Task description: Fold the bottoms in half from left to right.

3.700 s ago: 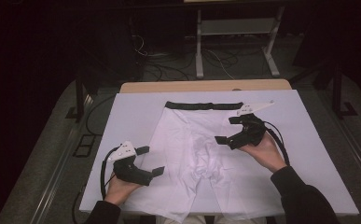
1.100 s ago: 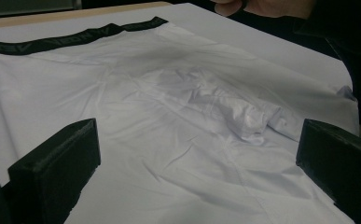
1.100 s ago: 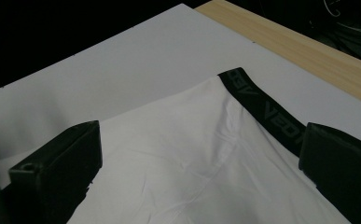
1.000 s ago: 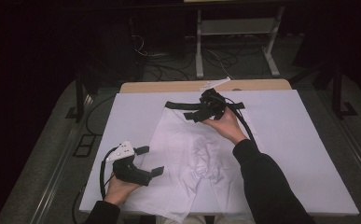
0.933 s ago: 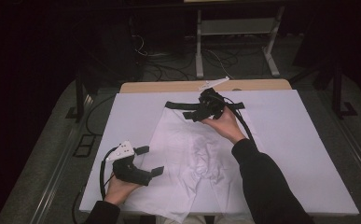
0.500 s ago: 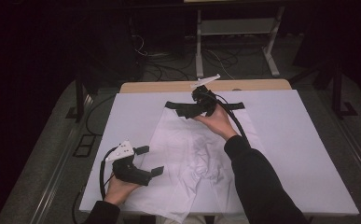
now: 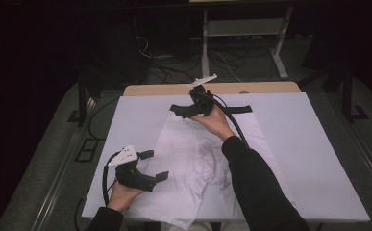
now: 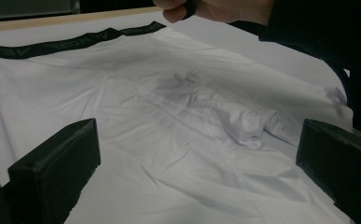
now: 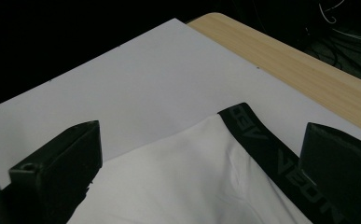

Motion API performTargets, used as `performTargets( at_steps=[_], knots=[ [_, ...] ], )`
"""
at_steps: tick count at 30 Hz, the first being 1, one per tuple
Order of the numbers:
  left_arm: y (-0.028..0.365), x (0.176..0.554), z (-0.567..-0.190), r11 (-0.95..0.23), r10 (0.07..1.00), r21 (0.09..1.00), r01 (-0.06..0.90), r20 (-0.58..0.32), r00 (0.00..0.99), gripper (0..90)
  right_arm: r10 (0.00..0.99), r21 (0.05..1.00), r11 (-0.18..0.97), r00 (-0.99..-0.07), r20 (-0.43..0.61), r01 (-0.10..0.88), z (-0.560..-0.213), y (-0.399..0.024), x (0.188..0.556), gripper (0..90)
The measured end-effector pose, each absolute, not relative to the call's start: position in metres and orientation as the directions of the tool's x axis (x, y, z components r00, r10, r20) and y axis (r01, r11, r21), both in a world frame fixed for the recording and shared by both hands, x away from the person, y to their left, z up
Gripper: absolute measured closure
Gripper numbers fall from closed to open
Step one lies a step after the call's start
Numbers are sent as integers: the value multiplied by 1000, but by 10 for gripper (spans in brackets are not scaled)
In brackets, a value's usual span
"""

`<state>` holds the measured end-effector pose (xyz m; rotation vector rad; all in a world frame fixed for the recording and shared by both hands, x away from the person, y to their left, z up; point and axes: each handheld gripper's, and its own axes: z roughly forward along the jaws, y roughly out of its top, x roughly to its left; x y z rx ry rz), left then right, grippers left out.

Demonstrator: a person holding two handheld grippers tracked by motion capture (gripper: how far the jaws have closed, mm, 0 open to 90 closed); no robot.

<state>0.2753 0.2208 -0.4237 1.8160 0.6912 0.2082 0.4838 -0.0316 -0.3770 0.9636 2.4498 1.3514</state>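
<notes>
A pair of white boxer shorts (image 7: 207,159) lies on the white sheet (image 7: 308,159) that covers the bench (image 7: 251,88), in the middle of the high view, with its black waistband (image 7: 234,109) toward the top of the frame. The garment's right side is folded over toward the centre, leaving a crumpled bunch of fabric around the middle; how the layers lie under that bunch is hard to make out. The lower hem runs to the bottom edge of the bench and is cut off there behind the person's dark sleeve (image 7: 255,192).

The right claw (image 7: 186,111) sits over the left end of the waistband, upper centre of the high view. In the right gripper view its jaws stand wide apart, with the waistband (image 9: 271,158) running between them toward the lower right of the frame; the lettering on the band is only partly readable and disappears behind the right-hand jaw. Whether the jaws touch the cloth cannot be told.

The left claw (image 7: 154,166) rests at the lower left of the high view, just beside the shorts' left edge. In the left gripper view its jaws are spread wide, framing the rumpled fabric (image 8: 225,116), while the other hand (image 8: 206,8) is cut off by the top edge of the frame.
</notes>
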Motion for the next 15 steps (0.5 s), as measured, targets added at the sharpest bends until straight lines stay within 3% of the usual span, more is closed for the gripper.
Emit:
performTargets(
  at_steps=[15],
  knots=[
    [222,275,-423,-196,550,916,351,-194,813,0,637,803,360,-754,160,475,-388,-14,502,0]
  ],
)
